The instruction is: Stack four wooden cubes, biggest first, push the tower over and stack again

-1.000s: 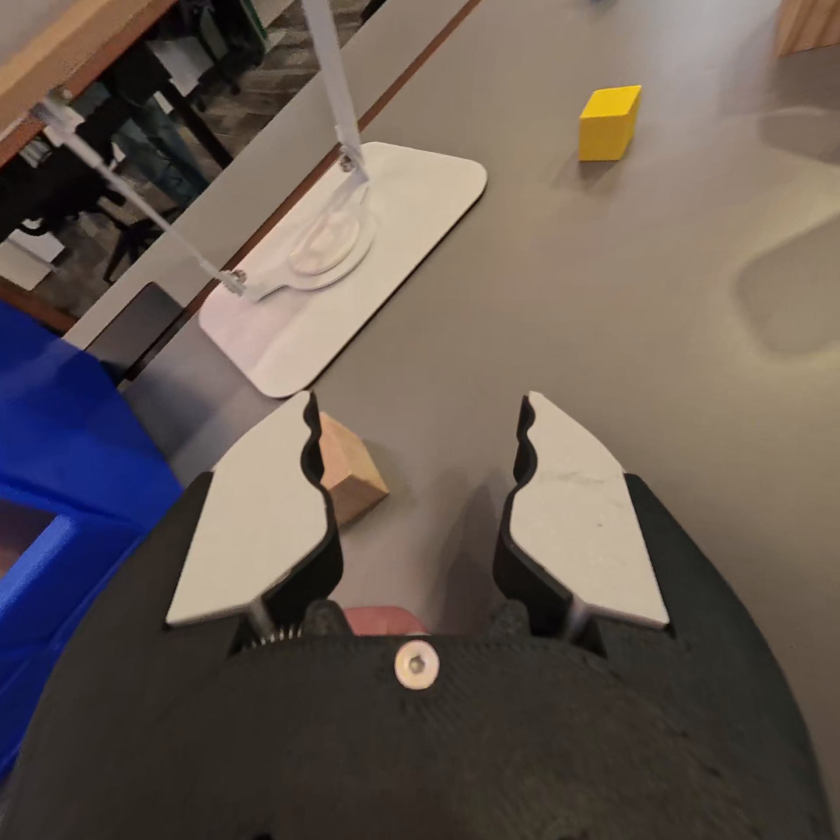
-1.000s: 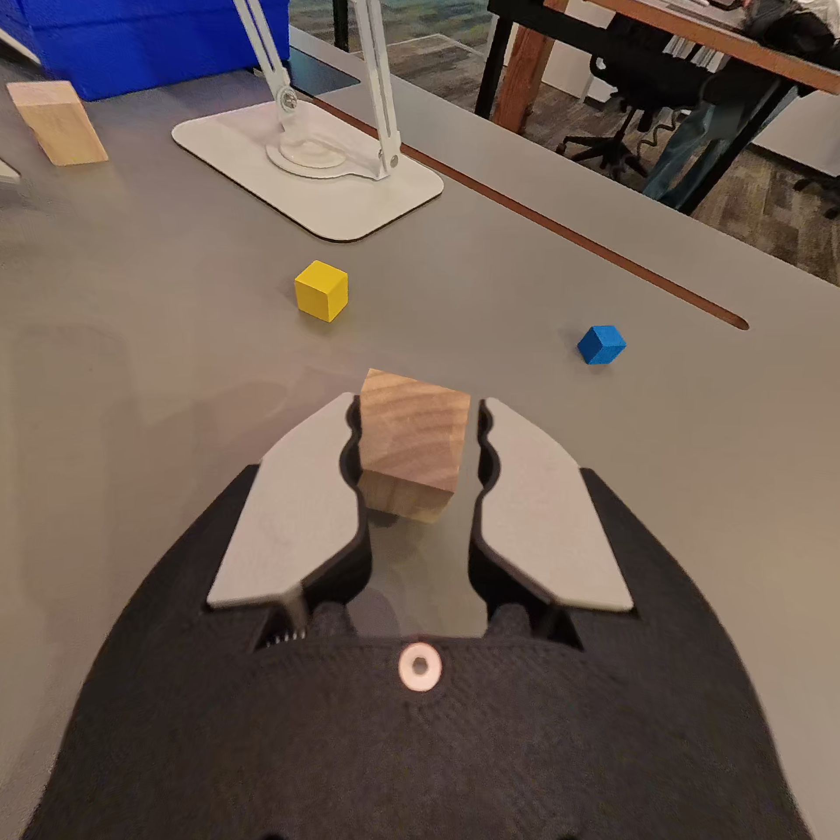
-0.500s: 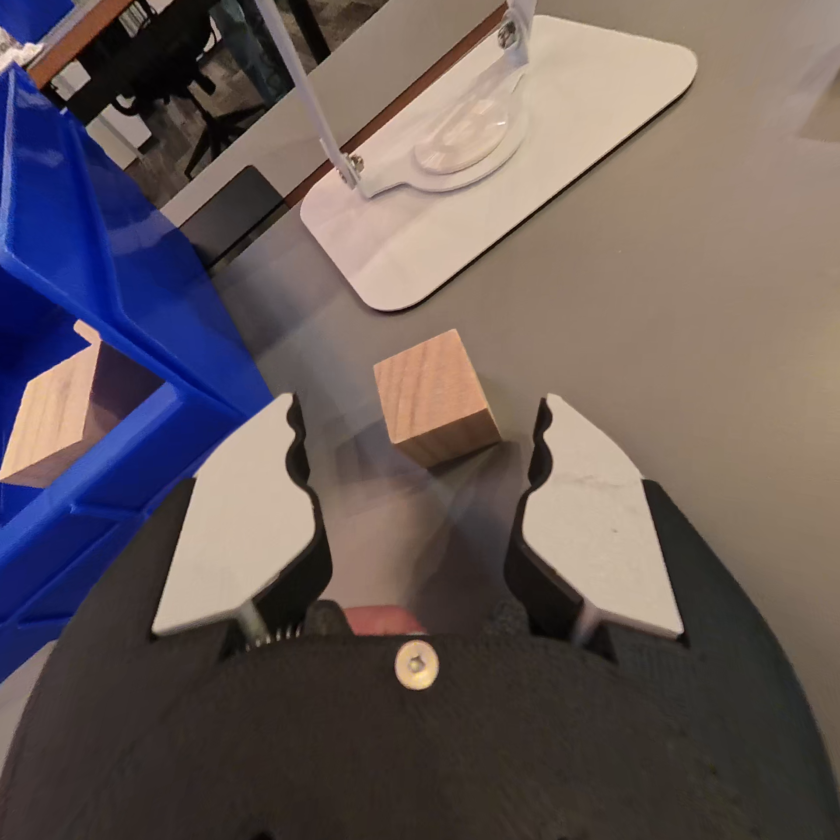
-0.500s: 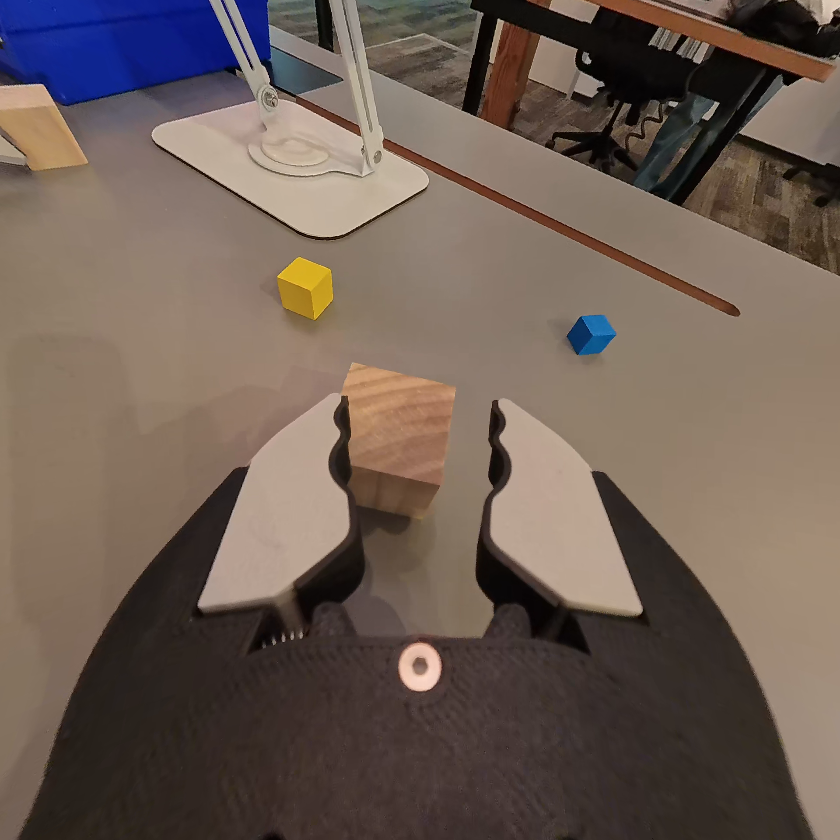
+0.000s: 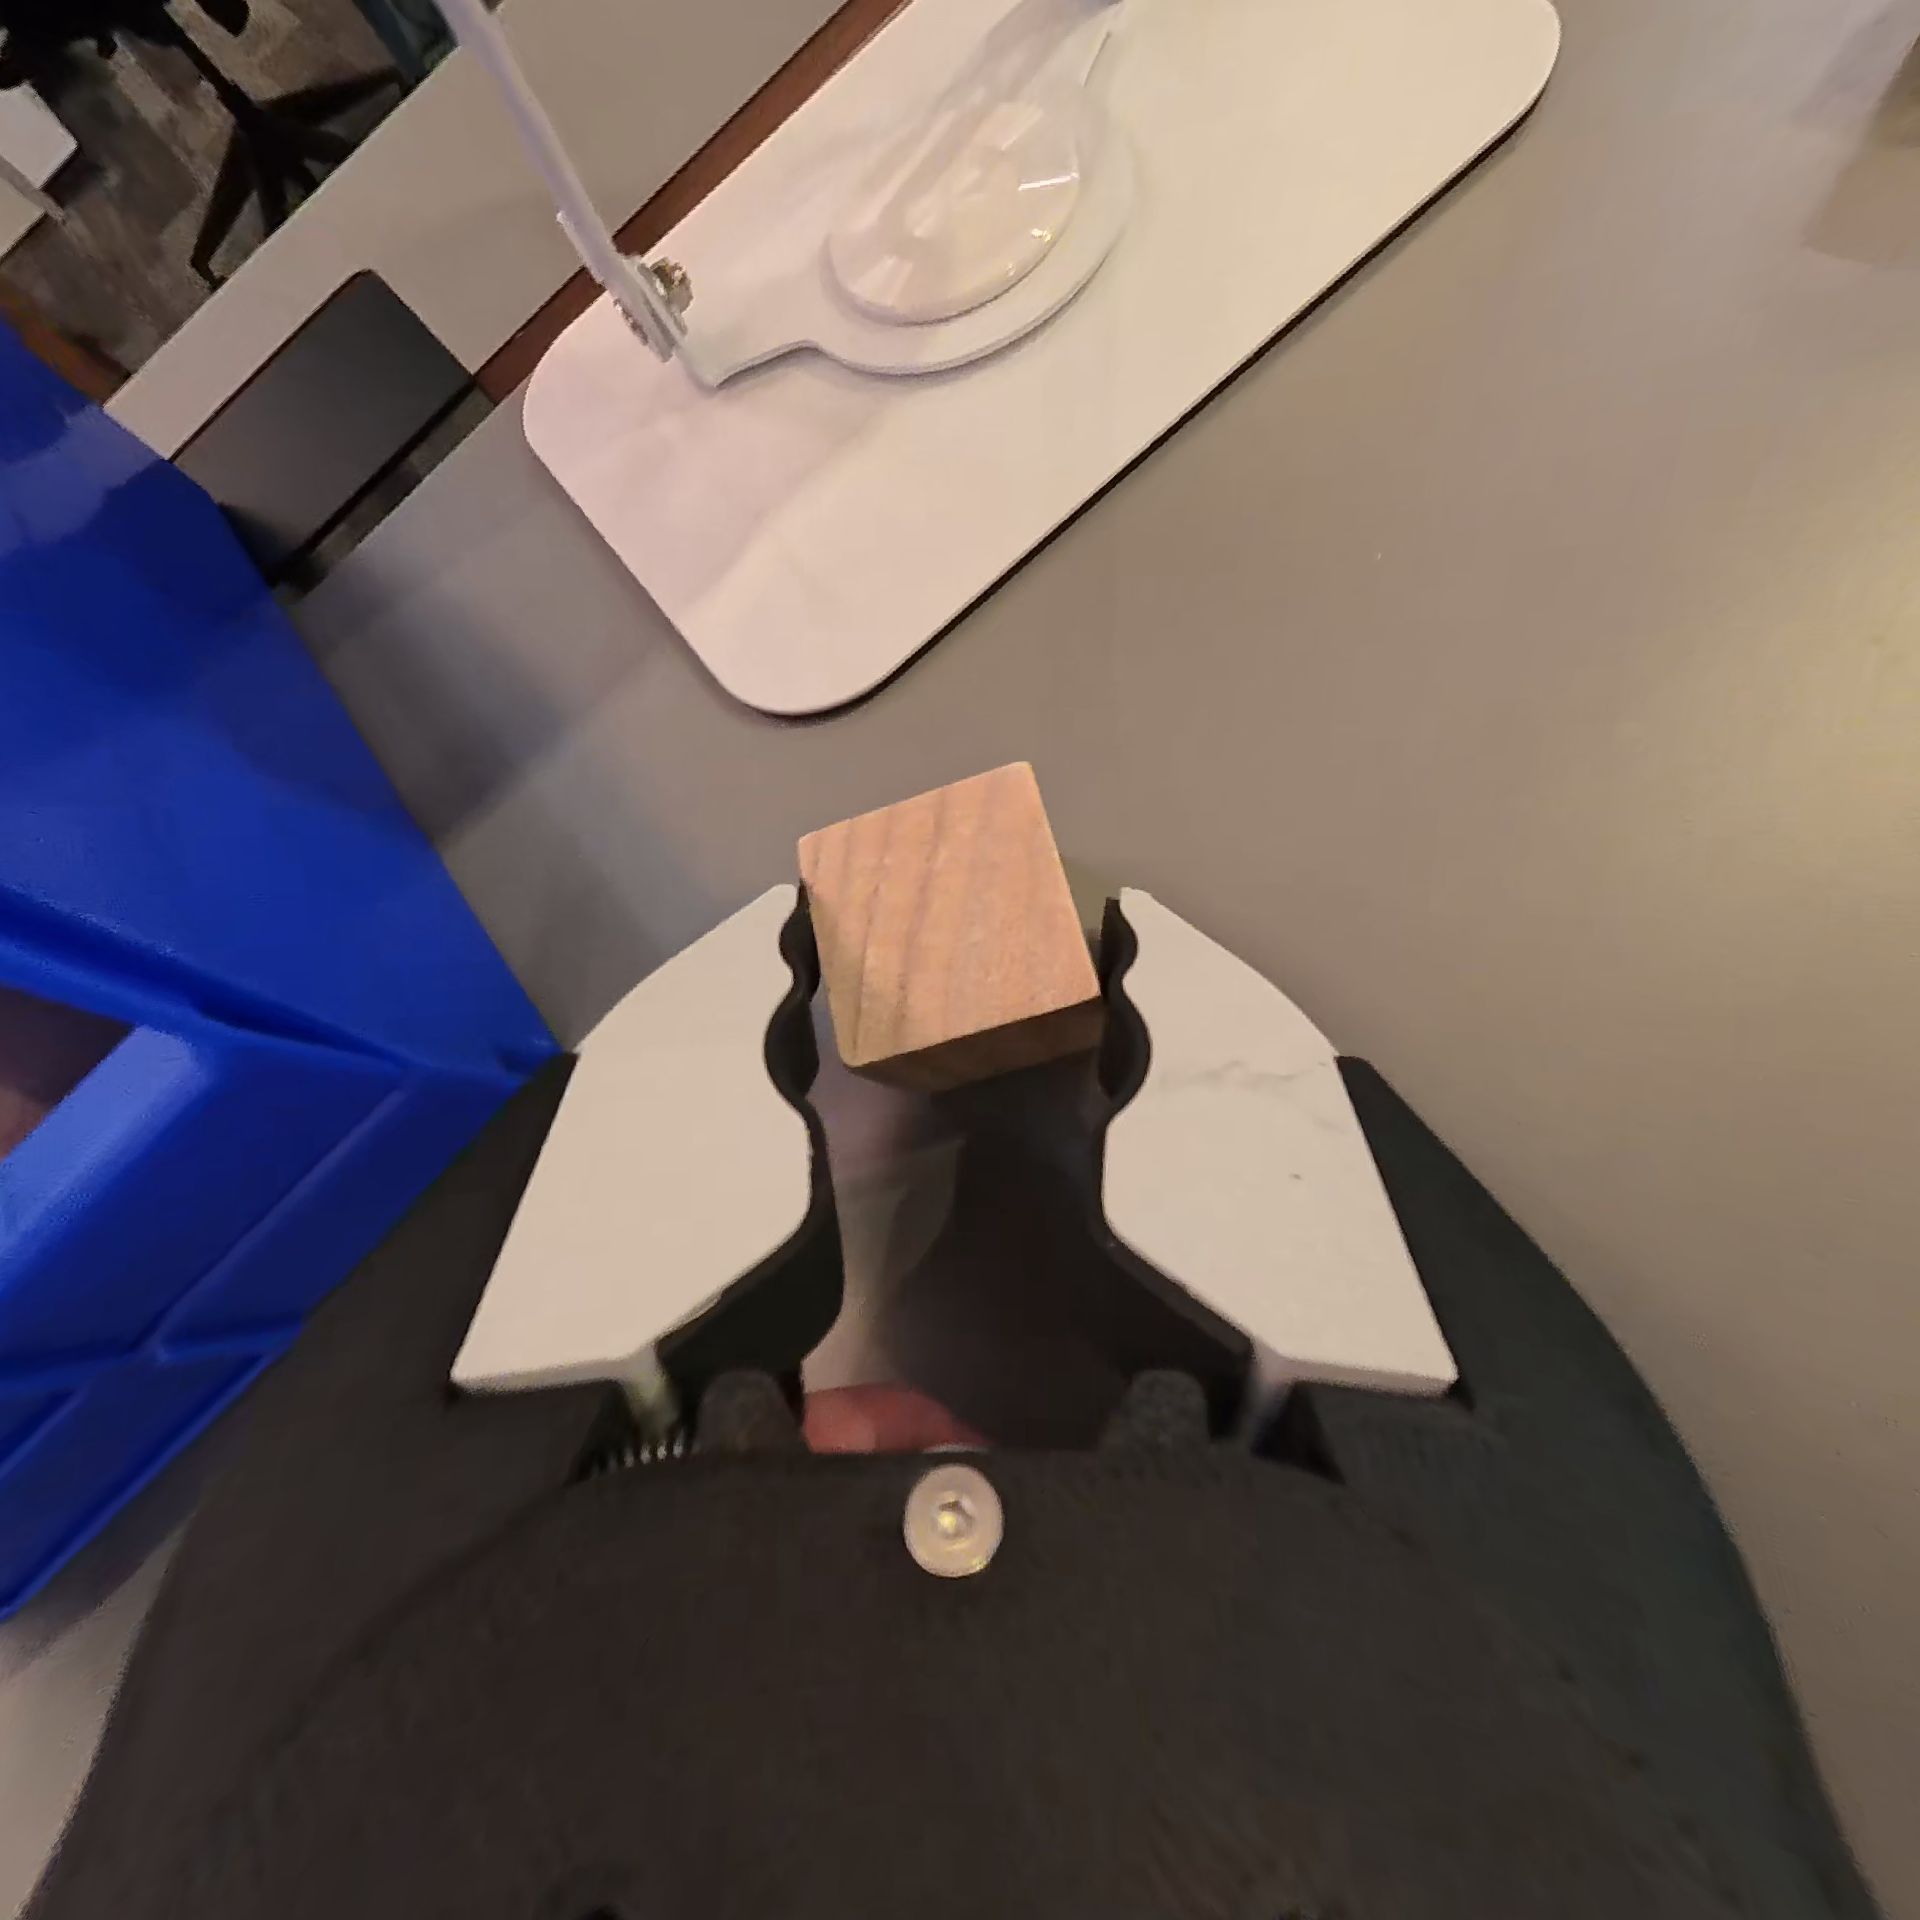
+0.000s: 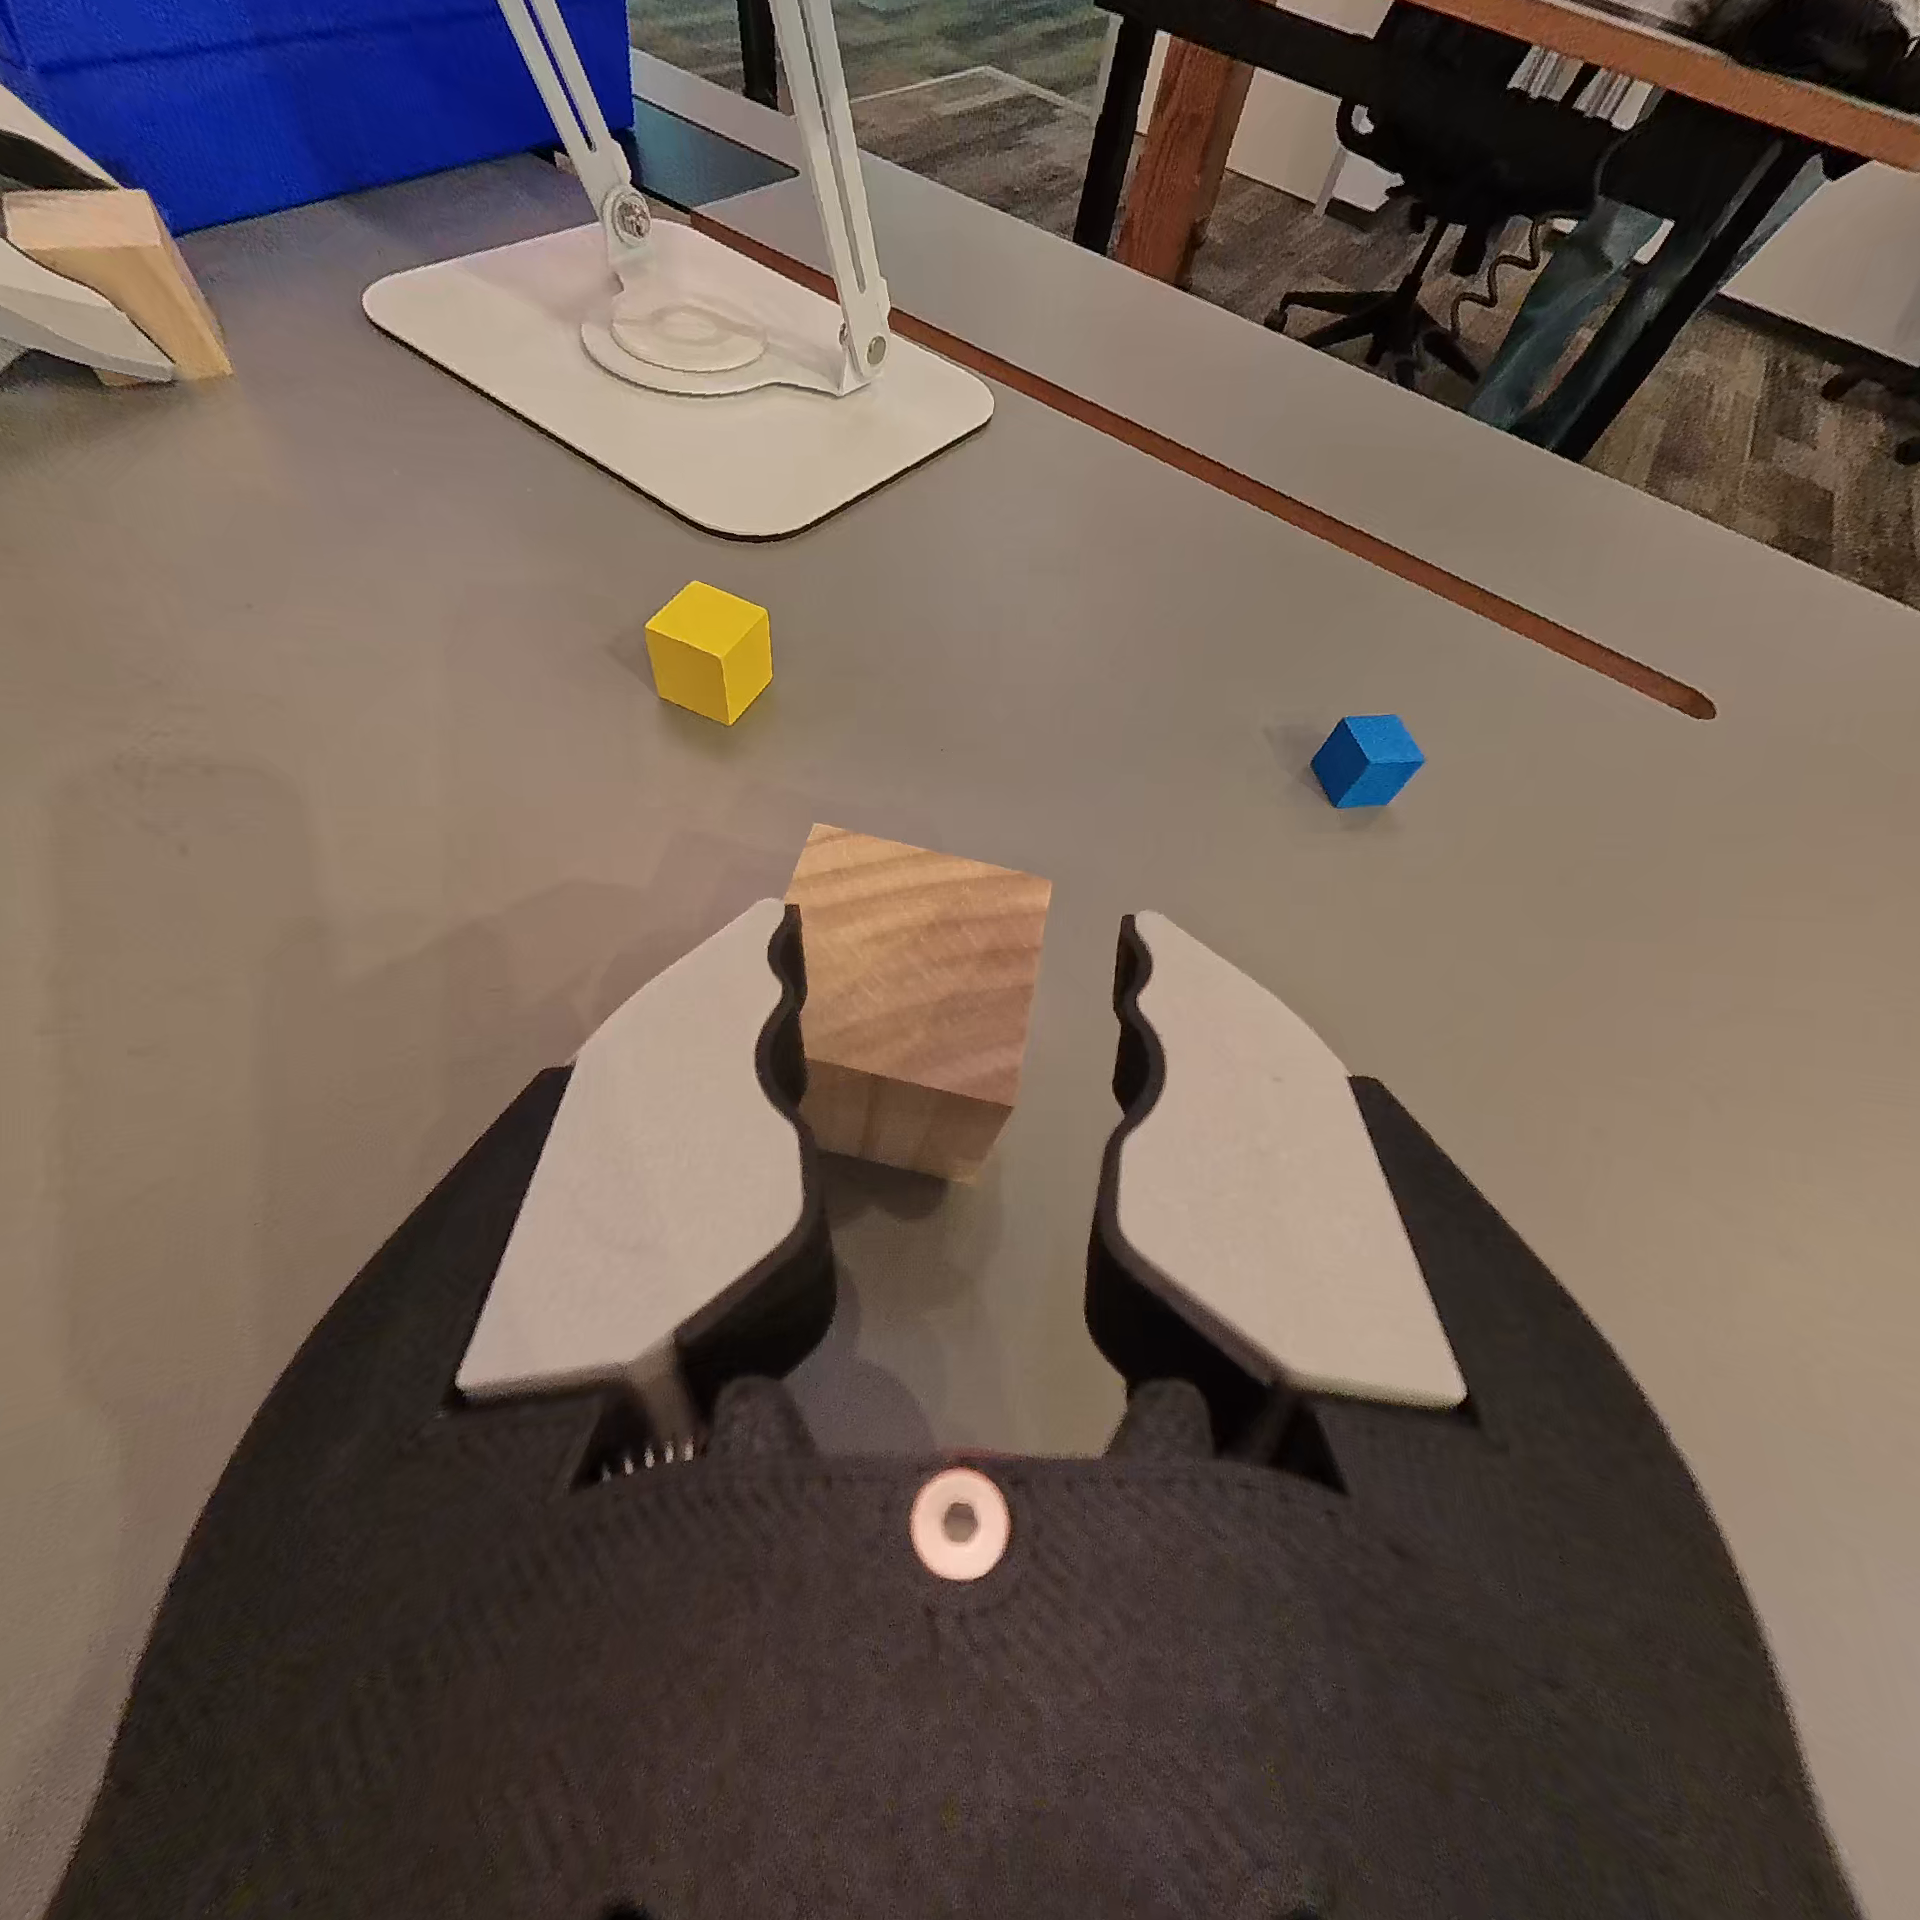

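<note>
**Two grippers, two wooden blocks**

The left gripper (image 5: 951, 935) has a plain wooden cube (image 5: 951, 935) between its fingers (image 5: 675, 1174). The fingers sit close on both sides of the cube and look like they hold it, with its left corner touching the left finger. A dark shadow lies under the cube on the gray table (image 5: 1558, 935). A big blue bin (image 5: 156, 935) stands just to the left. A white lamp base (image 5: 1039, 364) lies on the table past the cube.

The right gripper (image 6: 951, 997) has its fingers (image 6: 1247, 1164) spread wide. A bigger wooden cube (image 6: 914, 997) sits on the table between them. The left finger is touching it or just beside it. The right finger is apart from it, with a gap you can see.

A yellow cube (image 6: 709, 651) sits on the table farther ahead and a bit left. A small blue cube (image 6: 1366, 761) sits well off to the right. In the right wrist view, the other gripper and its wooden cube show at the far left edge.
</note>
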`<state>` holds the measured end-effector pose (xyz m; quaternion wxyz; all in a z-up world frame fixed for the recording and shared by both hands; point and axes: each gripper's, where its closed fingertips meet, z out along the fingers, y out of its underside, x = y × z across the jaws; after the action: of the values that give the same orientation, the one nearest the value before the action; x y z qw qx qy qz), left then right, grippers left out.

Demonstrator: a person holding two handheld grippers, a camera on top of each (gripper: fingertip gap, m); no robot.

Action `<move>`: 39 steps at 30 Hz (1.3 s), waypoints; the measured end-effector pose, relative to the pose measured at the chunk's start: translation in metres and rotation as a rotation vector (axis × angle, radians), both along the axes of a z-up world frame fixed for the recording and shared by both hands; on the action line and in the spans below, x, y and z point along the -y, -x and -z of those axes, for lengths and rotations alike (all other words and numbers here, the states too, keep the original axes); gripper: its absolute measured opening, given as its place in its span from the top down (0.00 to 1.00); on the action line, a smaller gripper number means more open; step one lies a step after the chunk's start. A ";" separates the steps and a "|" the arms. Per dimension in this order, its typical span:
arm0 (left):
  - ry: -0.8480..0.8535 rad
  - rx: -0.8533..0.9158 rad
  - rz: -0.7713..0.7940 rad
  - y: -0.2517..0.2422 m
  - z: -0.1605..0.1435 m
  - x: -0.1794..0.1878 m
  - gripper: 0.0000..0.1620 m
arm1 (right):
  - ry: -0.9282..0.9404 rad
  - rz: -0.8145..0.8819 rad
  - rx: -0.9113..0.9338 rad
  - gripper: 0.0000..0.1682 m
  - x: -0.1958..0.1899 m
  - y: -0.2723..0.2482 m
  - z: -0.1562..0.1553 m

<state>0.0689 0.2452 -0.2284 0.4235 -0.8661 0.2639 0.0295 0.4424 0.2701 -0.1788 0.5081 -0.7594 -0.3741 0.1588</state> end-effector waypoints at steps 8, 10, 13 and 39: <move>-0.047 -0.007 0.090 -0.036 -0.012 -0.003 0.69 | 0.005 0.012 -0.008 0.66 -0.001 -0.003 0.000; -0.048 -0.001 0.123 -0.050 -0.013 -0.004 0.69 | 0.010 0.015 -0.015 0.65 -0.001 -0.003 0.000; -0.042 0.003 0.177 -0.073 -0.012 -0.004 0.69 | 0.019 0.021 -0.017 0.64 -0.001 -0.004 0.001; -0.069 0.153 0.624 -0.230 -0.048 0.001 0.70 | 0.214 -0.319 0.109 0.62 0.013 0.021 0.040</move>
<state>0.2990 0.2444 -0.1808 0.4598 -0.7284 0.4827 -0.1582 0.4216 0.2567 -0.2184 0.3720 -0.7475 -0.4978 0.2347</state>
